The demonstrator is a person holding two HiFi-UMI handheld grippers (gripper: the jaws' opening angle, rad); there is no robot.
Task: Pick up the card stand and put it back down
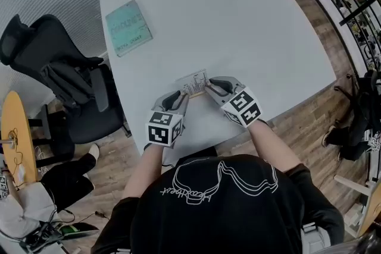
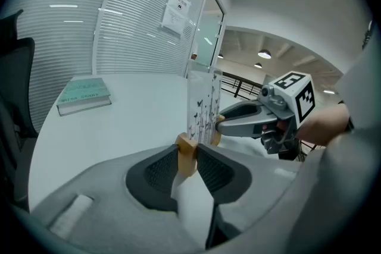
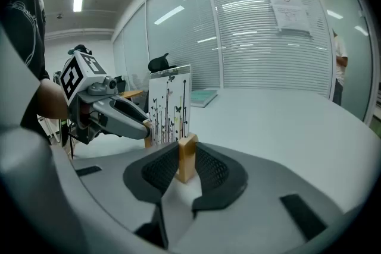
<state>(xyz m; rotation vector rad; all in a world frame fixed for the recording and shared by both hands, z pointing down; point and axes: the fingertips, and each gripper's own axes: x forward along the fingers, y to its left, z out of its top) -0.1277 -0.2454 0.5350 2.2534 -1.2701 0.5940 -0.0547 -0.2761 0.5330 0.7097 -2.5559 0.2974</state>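
Where the white table (image 1: 238,21) comes to its near edge, we grip the card stand (image 1: 193,84) from both ends.
It is an upright pale card printed with black stems and butterflies, slotted in a wooden bar. Our left gripper (image 1: 181,96) pinches the bar's left end and our right gripper (image 1: 213,87) its right end, each pair of jaws part-closed on the wood.
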